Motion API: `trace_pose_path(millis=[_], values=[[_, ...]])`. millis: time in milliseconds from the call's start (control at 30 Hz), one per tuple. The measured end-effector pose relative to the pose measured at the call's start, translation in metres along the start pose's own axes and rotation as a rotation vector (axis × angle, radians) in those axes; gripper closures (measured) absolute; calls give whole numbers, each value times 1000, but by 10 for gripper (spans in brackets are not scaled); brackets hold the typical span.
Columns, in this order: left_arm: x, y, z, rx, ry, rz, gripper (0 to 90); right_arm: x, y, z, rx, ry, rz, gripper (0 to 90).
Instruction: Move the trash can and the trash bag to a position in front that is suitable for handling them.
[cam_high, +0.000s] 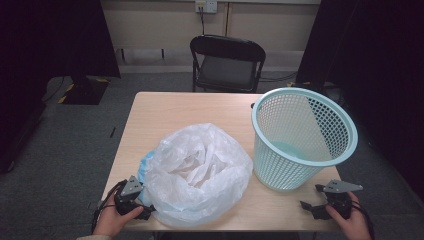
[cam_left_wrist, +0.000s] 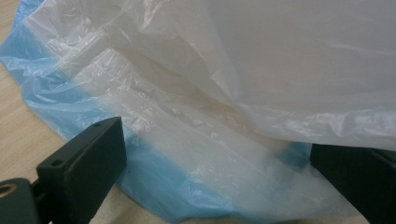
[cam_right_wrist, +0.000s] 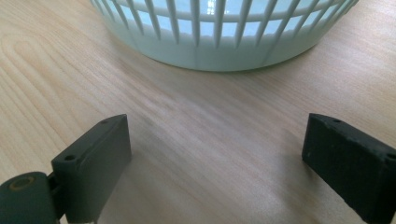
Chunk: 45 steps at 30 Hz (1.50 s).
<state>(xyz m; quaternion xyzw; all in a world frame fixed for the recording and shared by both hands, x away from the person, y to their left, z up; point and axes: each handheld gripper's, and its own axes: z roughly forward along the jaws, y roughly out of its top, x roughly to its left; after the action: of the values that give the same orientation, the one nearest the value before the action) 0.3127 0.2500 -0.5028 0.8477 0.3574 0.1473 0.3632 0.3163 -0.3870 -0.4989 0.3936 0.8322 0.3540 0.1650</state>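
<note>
A crumpled translucent white plastic bag (cam_high: 197, 170) with a blue edge lies on the wooden table, left of centre. A light-blue mesh basket (cam_high: 302, 137) stands upright to its right. My left gripper (cam_high: 145, 209) sits at the bag's front-left corner; in the left gripper view its jaws stand wide apart with the bag's blue-and-white film (cam_left_wrist: 205, 154) lying between them, not pinched. My right gripper (cam_high: 312, 200) rests near the table's front right edge, open, jaws apart over bare wood, facing the basket's base (cam_right_wrist: 224, 42).
The table (cam_high: 165, 110) has free wood at the back and left. A black folding chair (cam_high: 227, 62) stands behind the far edge. Grey carpet surrounds the table, with dark curtains at both sides.
</note>
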Motion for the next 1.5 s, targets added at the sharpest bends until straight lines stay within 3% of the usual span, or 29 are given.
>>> trace_pose_path(millis=[367,500,633,733,1033,1500], values=[[0,0,0,0,-1,1,29,0,0,0,-1,0,2,78],[0,0,0,0,0,0,28,0,1,-4,9,31,-29,107],[0,0,0,0,-1,1,28,2,4,-9,-40,45,-19,107],[0,0,0,1,0,1,28,6,11,-12,-88,33,-42,107],[0,0,0,0,0,0,28,3,18,-20,-154,37,-19,108],[0,0,0,0,0,1,28,5,29,-13,-146,52,-49,111]])
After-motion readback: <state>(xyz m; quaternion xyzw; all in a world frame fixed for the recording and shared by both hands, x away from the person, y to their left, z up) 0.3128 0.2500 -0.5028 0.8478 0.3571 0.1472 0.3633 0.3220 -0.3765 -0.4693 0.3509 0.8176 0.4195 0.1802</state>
